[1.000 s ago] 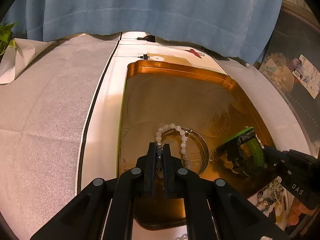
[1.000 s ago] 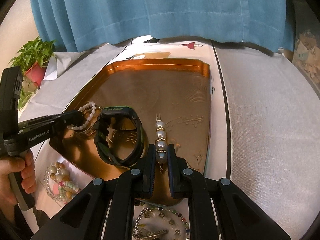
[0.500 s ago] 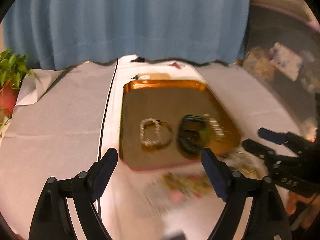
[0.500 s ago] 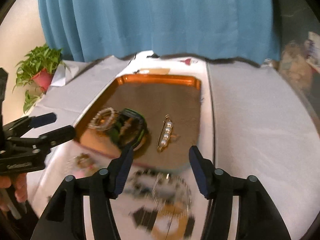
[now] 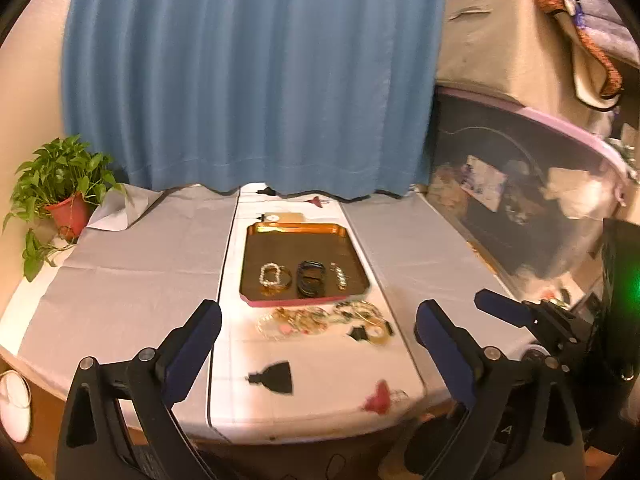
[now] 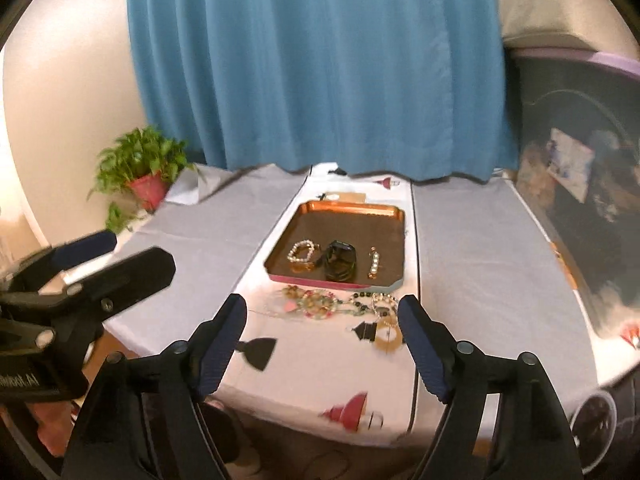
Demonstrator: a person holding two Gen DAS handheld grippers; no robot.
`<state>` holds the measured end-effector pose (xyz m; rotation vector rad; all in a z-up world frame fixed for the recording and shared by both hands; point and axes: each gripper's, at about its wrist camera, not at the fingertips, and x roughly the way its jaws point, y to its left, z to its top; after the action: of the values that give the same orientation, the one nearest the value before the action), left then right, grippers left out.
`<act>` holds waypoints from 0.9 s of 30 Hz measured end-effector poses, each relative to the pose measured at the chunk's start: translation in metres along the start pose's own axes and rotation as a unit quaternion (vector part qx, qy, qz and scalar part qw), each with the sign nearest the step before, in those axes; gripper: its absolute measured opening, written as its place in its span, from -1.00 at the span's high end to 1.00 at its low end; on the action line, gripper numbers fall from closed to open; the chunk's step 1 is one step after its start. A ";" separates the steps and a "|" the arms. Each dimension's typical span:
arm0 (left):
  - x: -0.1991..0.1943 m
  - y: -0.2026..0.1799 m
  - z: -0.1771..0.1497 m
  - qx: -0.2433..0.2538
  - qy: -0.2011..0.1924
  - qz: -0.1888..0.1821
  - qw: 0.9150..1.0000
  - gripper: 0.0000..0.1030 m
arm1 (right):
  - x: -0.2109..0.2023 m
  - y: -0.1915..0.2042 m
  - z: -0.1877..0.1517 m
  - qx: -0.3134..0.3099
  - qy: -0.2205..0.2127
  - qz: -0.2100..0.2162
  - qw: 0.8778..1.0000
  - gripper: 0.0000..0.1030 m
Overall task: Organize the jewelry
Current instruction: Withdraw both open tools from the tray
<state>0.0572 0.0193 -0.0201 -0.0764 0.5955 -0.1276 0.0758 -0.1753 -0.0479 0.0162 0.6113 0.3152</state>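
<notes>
A copper tray sits mid-table. In it lie a white bead bracelet, a black band and a pearl clasp, side by side. A heap of loose jewelry lies on the cloth in front of the tray. My left gripper hangs high and back from the table edge, jaws opening with nothing between them. My right gripper is likewise pulled back, jaws opening and empty. Each gripper shows at the side of the other's view.
A potted plant stands at the table's far left corner. A blue curtain hangs behind the table. A dark cluttered shelf is on the right. A white slipper lies on the floor at left.
Both grippers let go of their pieces in the tray, the left the bead bracelet and the right the pearl clasp. Both opened wide and drew up and back from the table.
</notes>
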 end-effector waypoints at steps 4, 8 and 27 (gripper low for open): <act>-0.031 -0.016 -0.006 0.012 -0.015 0.004 1.000 -0.95 | -0.045 0.014 -0.003 -0.003 -0.016 0.008 1.000 -0.64; -0.053 -0.021 -0.010 0.009 -0.036 0.015 0.999 -1.00 | -0.076 0.023 -0.008 -0.010 -0.044 -0.015 0.999 -0.88; 0.026 -0.003 -0.024 0.005 0.017 0.025 1.000 -1.00 | -0.002 0.016 -0.023 -0.023 -0.014 0.009 1.000 -1.00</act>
<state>0.0647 0.0116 -0.0542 -0.0488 0.6302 -0.0836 0.0562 -0.1630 -0.0639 -0.0188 0.5752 0.3454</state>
